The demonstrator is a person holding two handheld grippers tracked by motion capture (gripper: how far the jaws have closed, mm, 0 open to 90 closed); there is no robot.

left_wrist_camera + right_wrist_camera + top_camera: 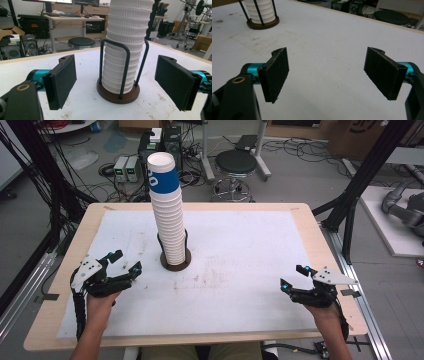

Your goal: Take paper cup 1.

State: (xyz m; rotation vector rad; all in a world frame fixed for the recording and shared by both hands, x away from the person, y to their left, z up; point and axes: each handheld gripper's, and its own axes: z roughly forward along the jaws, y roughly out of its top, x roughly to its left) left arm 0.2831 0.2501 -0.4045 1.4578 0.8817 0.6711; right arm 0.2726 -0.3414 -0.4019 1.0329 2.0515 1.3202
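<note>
A tall stack of paper cups [167, 215] stands in a holder [175, 261] on the table [240, 270], left of its middle and nearer the far edge than the near one. The stack is single; its cups are too many and too tightly nested to count, white with ribbed rolled rims, and the topmost wears a blue band. It leans slightly leftward toward the top in the high view. The holder is a round dark brown base with thin black bent rods rising around the lowest cups. The left gripper [123, 262] hovers near the table's left edge, close to the near-left corner, pointing toward the holder with its jaws spread wide, holding and touching nothing; in the left gripper view the stack [125, 50] and holder [117, 96] sit ahead between the two flat black pads [63, 80], clear of both. The right gripper [294, 277] is near the right edge, well apart from the stack, its jaws likewise wide apart and empty above the bare, scuffed white sheet covering the pale wooden tabletop.
</note>
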